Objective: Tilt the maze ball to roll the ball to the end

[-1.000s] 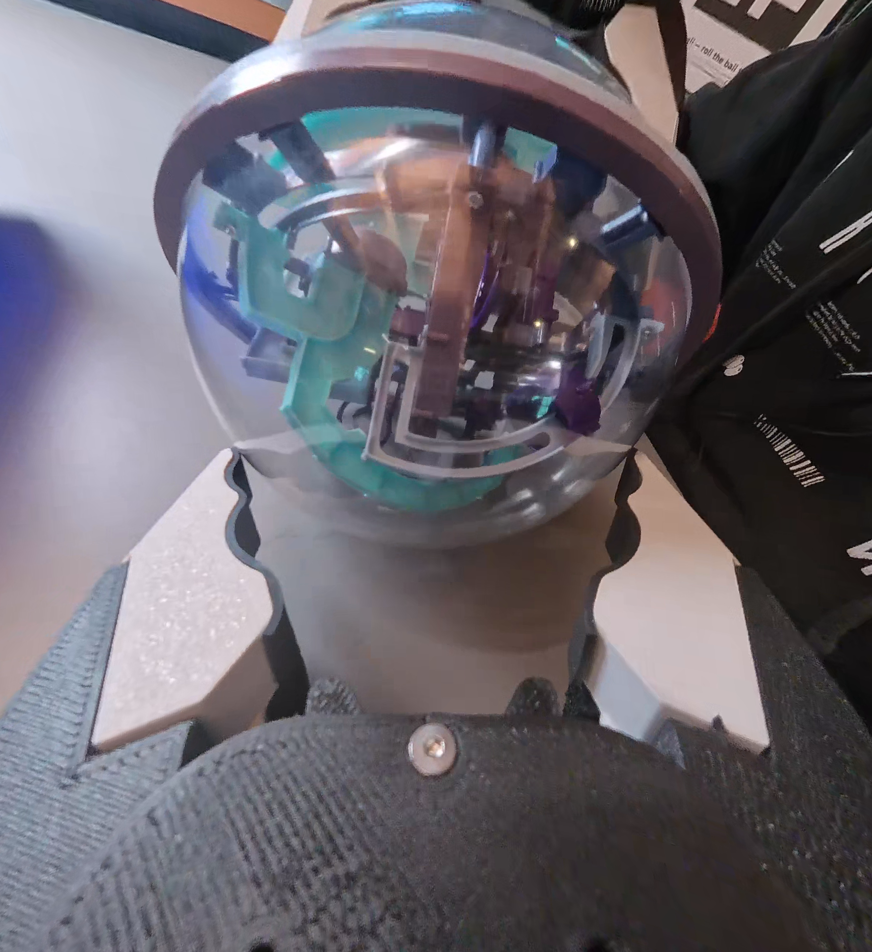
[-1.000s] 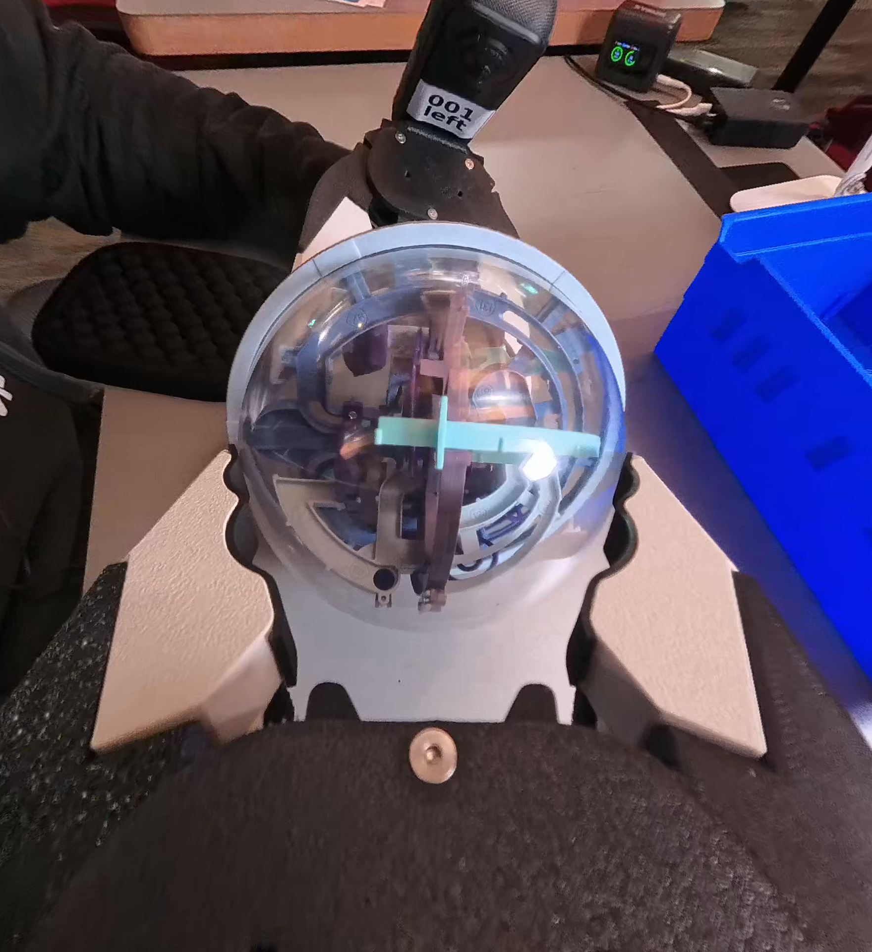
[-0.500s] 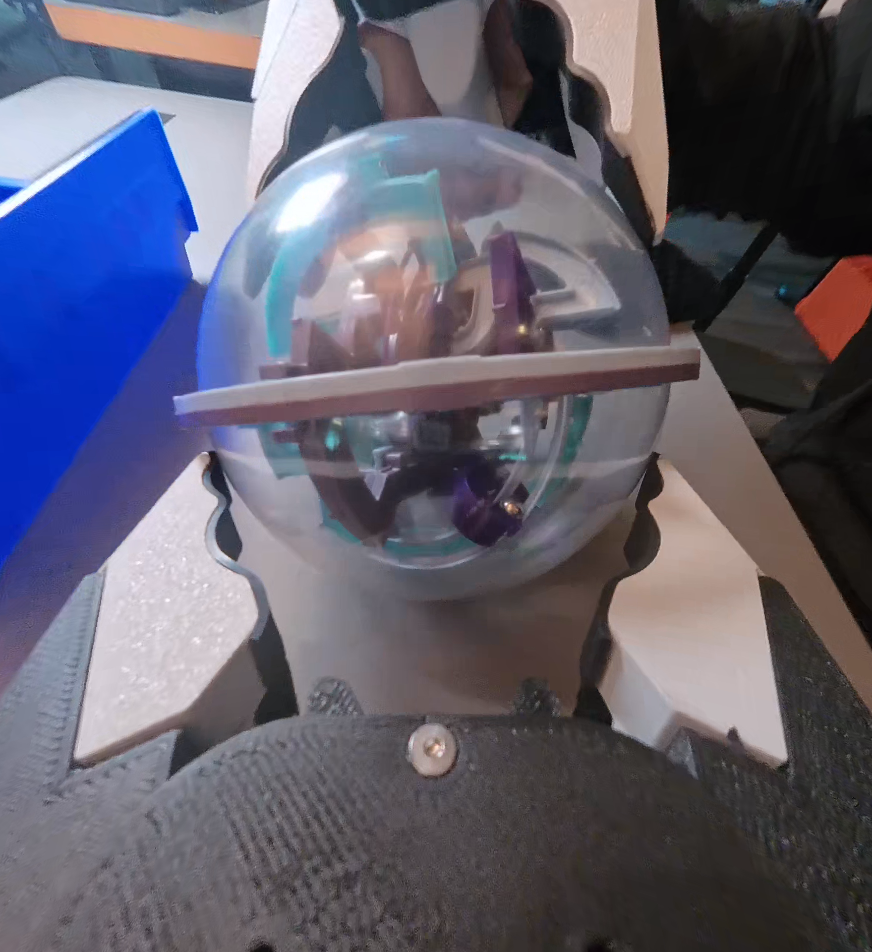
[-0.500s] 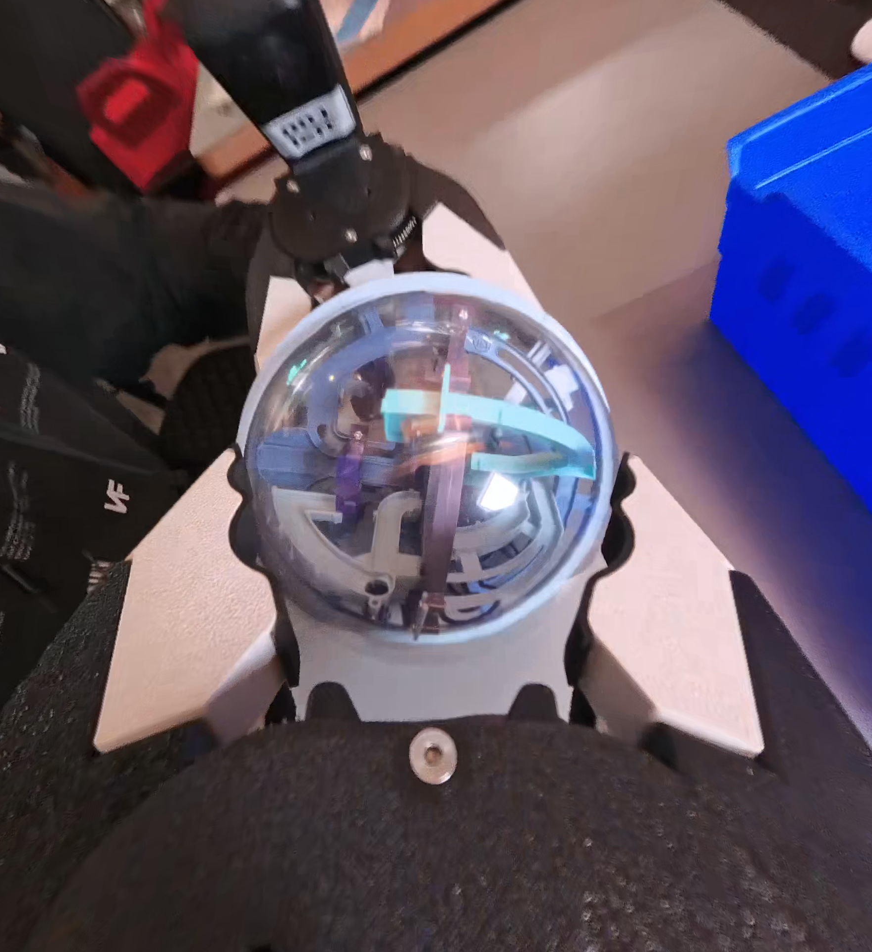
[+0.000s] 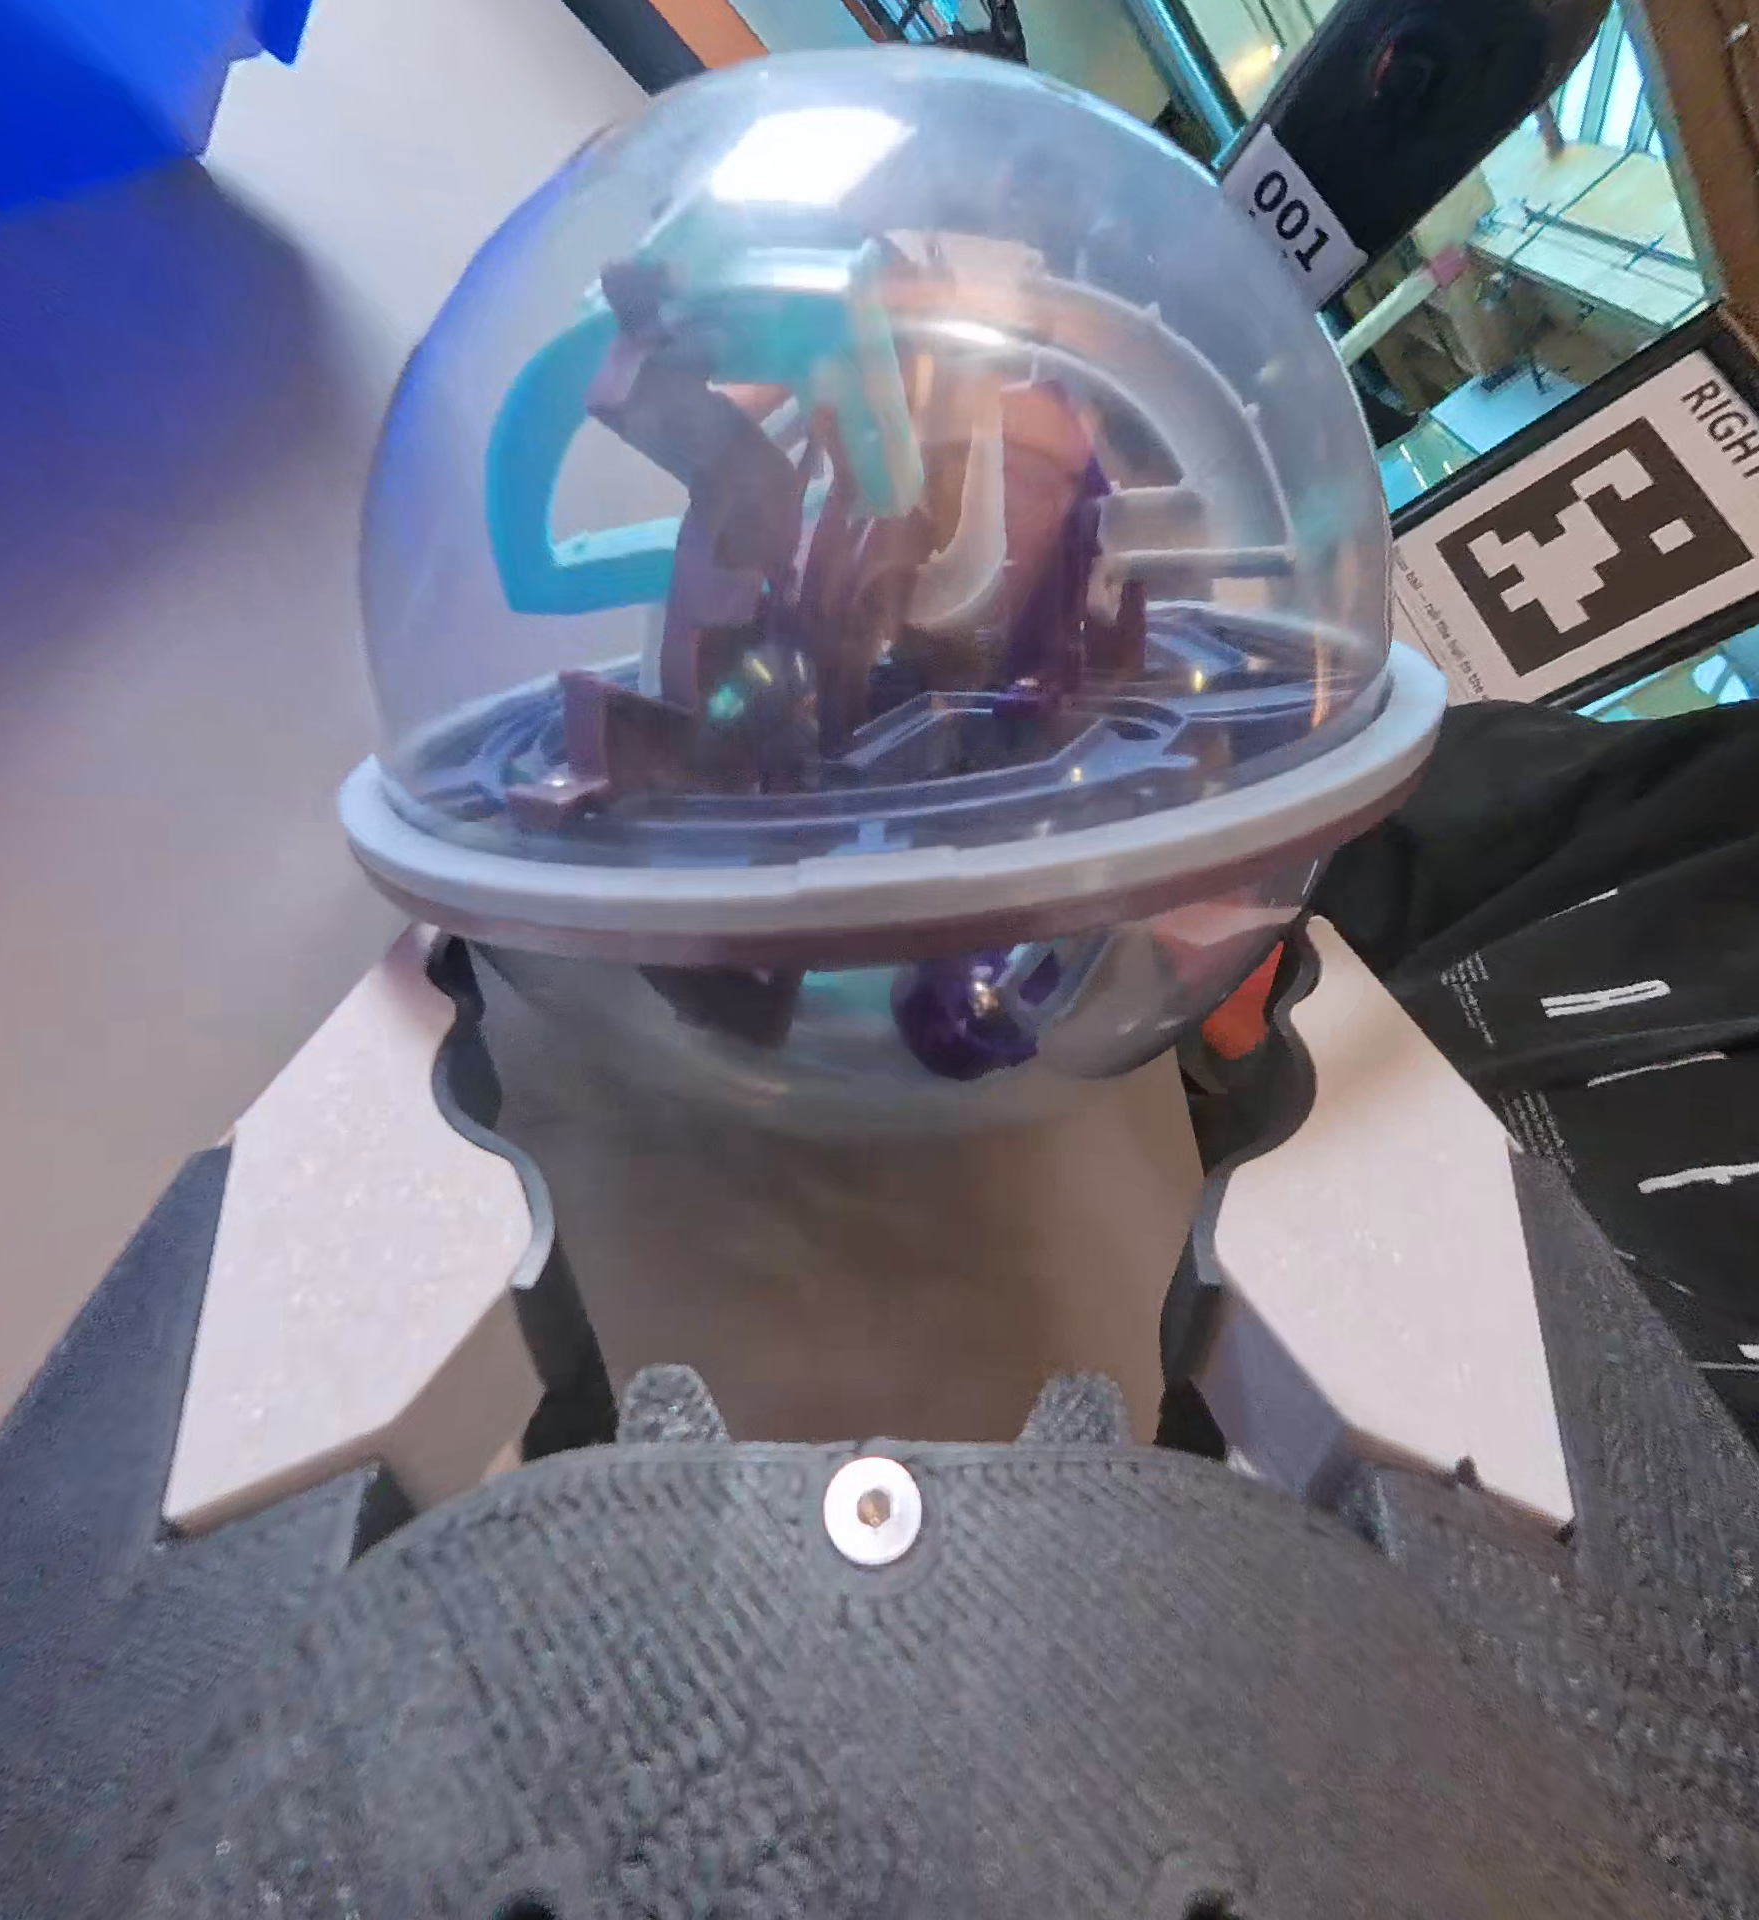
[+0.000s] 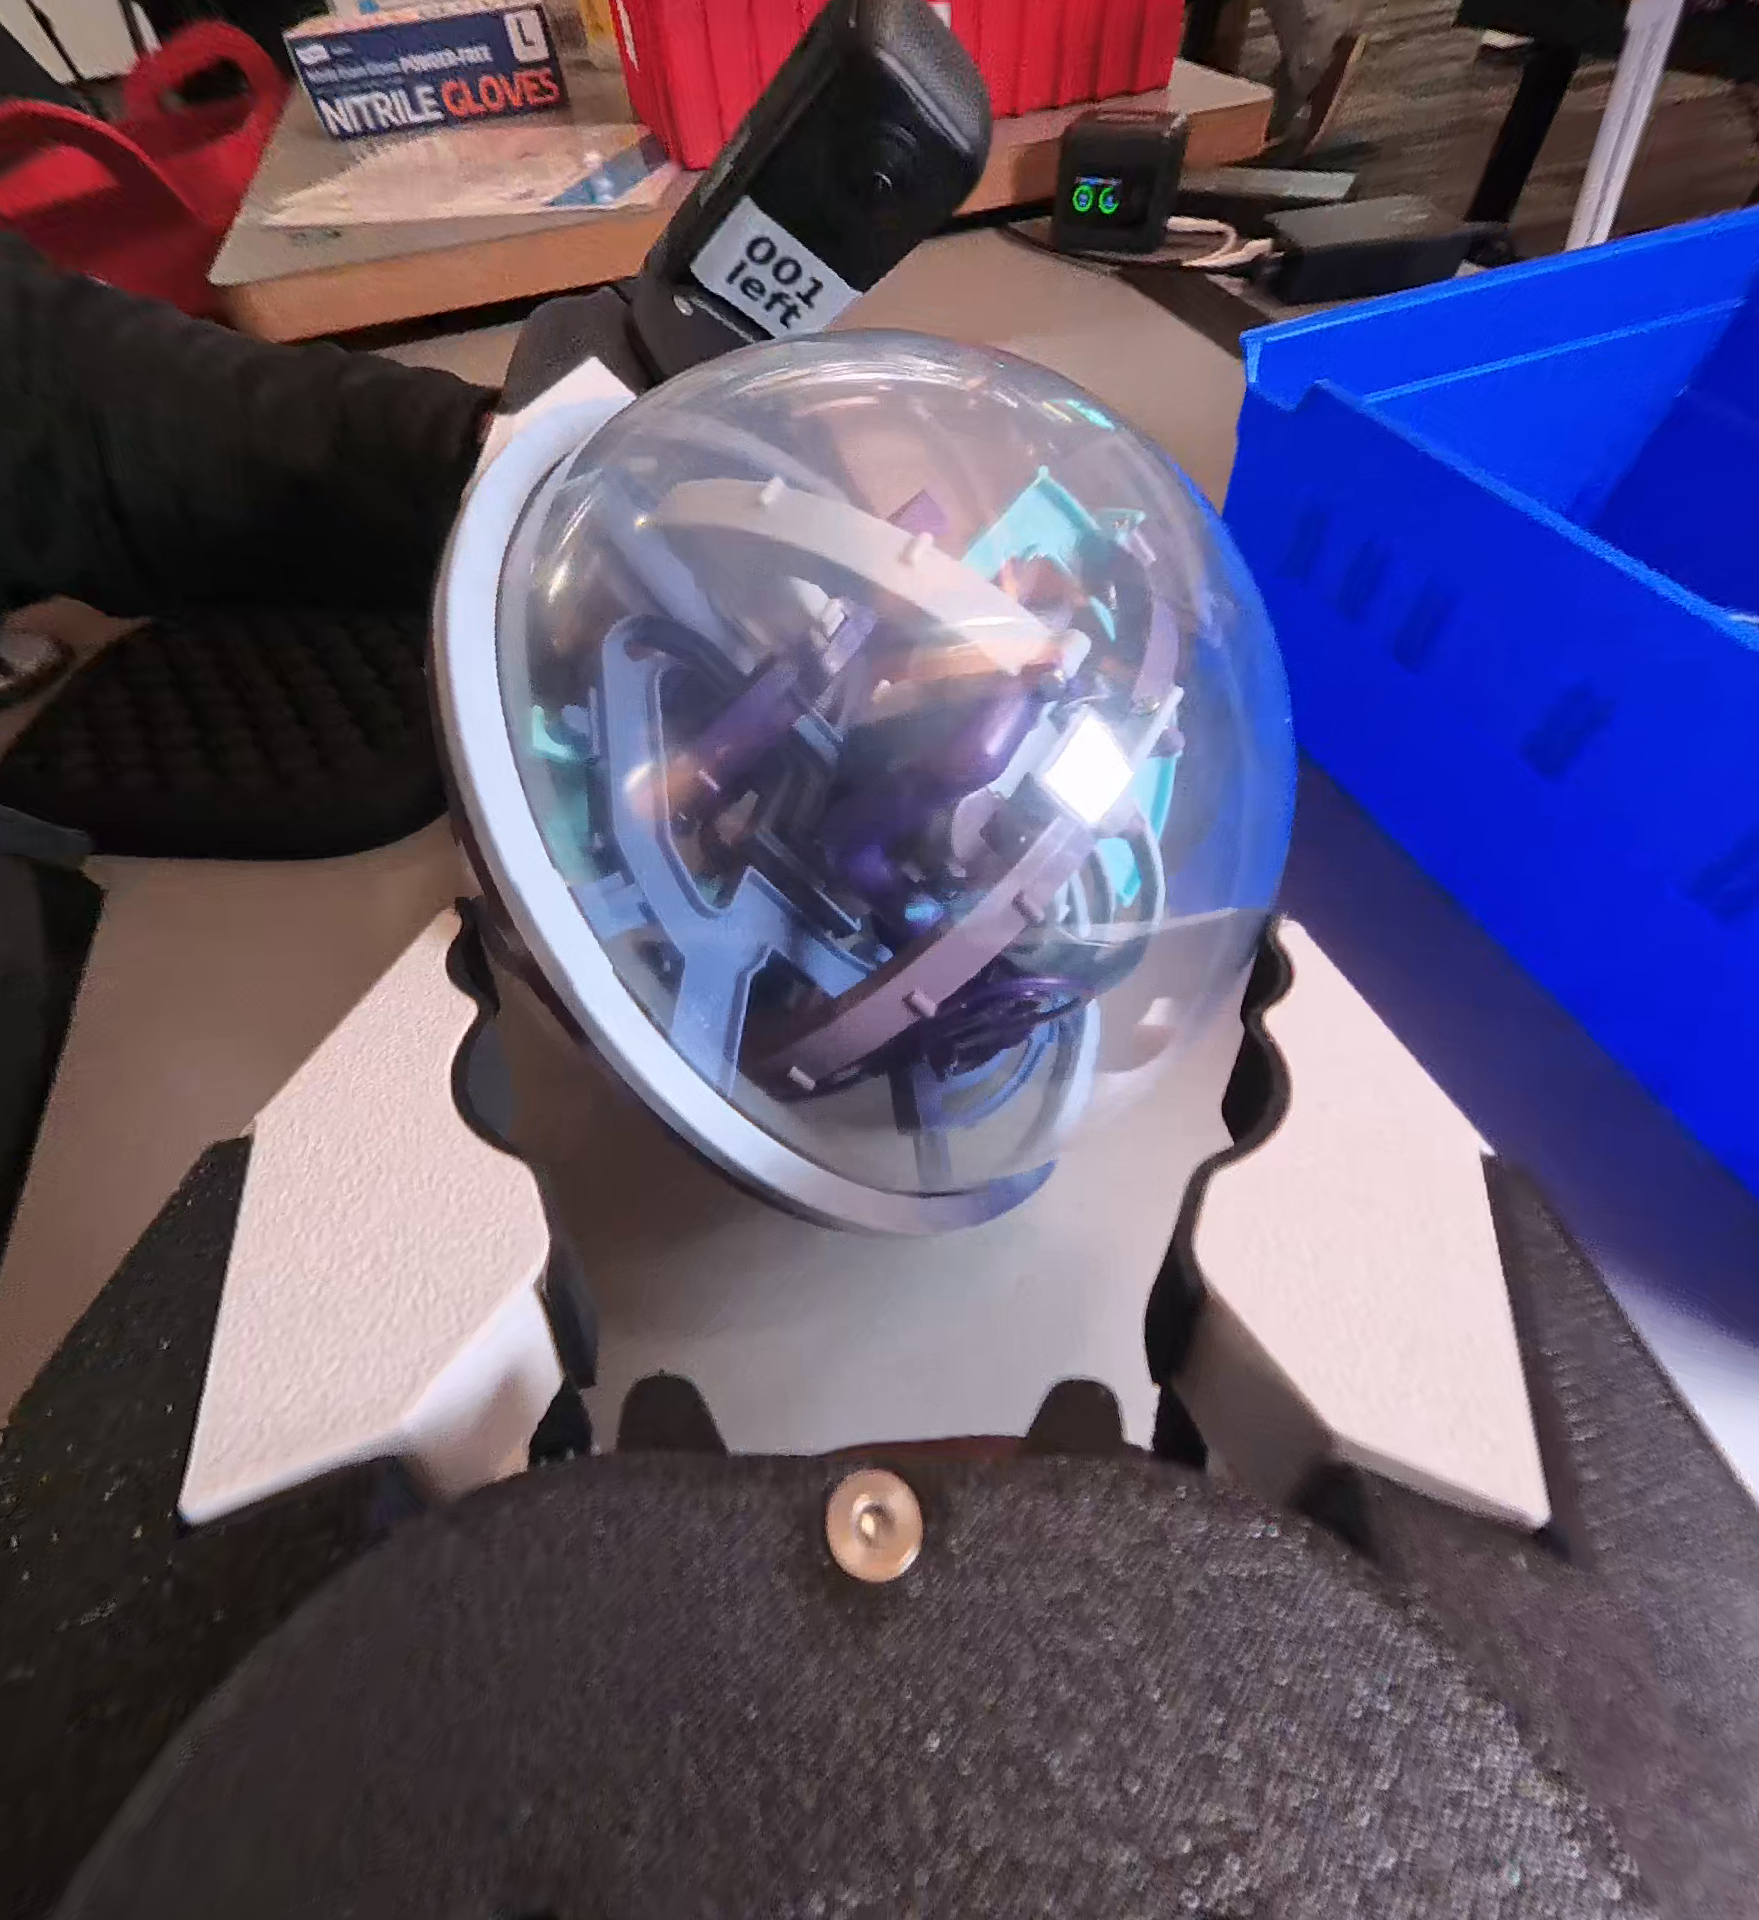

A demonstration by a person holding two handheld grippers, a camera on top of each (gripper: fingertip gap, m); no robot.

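A pale worktop fills the left side of the left wrist view, with a blue bin blurred at the top left corner and a black sleeve on the right. The left hand-held gripper is clenched on the maze ball, its two pale fingers pressing the lower half of the clear sphere from either side. The grey ring around the sphere lies nearly level here, with teal, purple and grey tracks showing through the dome above it. A small metal ball seems to sit among the purple tracks just above the ring, though blur makes this uncertain. Behind the sphere, at upper right, stands a white card with a black square marker.

In the right wrist view the worktop runs back to a second desk carrying a glove box and a red crate. The right hand-held gripper also grasps the maze ball, fingers at its flanks. From here the ring is tilted, sweeping from upper left to bottom. The left hand-held gripper shows behind the sphere. The bin sits just beside it on the right.
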